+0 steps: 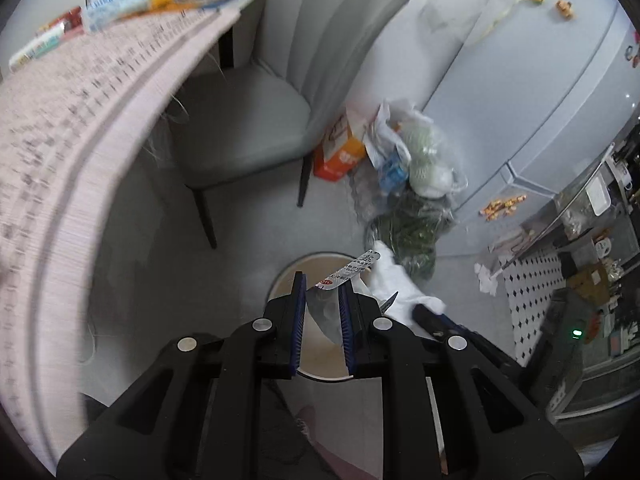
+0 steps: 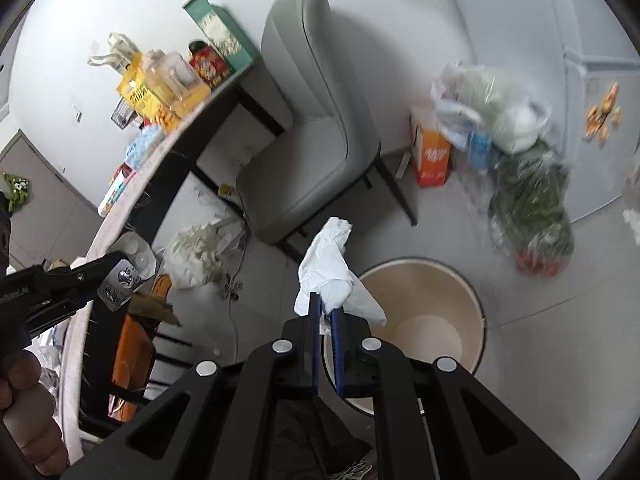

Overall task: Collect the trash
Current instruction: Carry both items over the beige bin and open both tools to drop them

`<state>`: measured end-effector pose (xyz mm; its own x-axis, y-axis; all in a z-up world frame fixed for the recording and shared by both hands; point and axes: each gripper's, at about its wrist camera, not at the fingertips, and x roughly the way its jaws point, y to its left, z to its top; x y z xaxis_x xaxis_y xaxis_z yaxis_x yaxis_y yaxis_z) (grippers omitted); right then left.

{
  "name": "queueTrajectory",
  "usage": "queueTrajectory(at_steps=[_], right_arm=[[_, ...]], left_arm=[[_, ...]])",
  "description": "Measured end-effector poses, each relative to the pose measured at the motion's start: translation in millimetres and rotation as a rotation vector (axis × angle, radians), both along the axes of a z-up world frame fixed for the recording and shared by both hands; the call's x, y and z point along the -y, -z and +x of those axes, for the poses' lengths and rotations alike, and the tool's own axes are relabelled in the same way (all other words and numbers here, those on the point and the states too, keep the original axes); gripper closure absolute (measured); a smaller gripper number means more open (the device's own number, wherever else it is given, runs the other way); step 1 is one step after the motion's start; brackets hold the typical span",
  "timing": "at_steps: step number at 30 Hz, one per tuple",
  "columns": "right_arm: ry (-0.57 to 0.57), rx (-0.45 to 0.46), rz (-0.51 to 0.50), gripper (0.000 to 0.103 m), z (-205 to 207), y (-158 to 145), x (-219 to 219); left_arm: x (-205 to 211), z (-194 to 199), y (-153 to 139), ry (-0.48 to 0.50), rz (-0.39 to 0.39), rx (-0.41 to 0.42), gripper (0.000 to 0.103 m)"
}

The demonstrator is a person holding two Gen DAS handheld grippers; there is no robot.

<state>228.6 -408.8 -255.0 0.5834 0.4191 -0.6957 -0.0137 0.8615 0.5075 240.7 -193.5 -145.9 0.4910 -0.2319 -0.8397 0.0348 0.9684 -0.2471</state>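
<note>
**Both grippers loaded, bin below and ahead**

Left wrist view: left gripper (image 1: 323, 280) at lower centre, jaws narrowed on a clear wrapper (image 1: 347, 270). Long axis of the wrapper running up and to the right, out past the fingertips. Bin (image 1: 280, 276) directly behind and under the fingers, its beige mouth showing between them. Tissue (image 1: 394, 280) just right of the wrapper, held by the right gripper (image 1: 424, 312) entering from the lower right.

Right wrist view: right gripper (image 2: 326, 304) at lower centre, jaws nearly closed on the white tissue (image 2: 330, 256), which stands up and leans slightly left. Bin (image 2: 424, 316) to the right and below the fingertips, only its left rim under them. Left gripper (image 2: 90, 274) at the far left edge, wrapper (image 2: 120, 284) in it.

Judgement: left load seemingly over the mouth already; right load probably needing a small shift to the right before release.
</note>
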Motion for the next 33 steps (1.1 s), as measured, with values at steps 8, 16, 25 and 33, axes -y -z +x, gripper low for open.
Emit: queueTrajectory(at_steps=[8, 16, 25, 33], right_arm=[[0.069, -0.049, 0.023, 0.049, -4.6, 26.5, 38.9], [0.127, -0.081, -0.005, 0.047, -22.1, 23.0, 73.7], [0.114, -0.051, -0.026, 0.039, -27.4, 1.0, 59.6], [0.109, 0.044, -0.093, 0.024, -30.0, -49.0, 21.7]], left_arm=[[25.4, 23.2, 42.1, 0.019, 0.007, -0.081, 0.087], [67.8, 36.1, 64.5, 0.145, -0.018, -0.127, 0.044], [39.7, 31.7, 31.7, 0.062, -0.026, -0.022, 0.020], [0.0, 1.7, -25.7, 0.018, 0.046, 0.135, 0.019]])
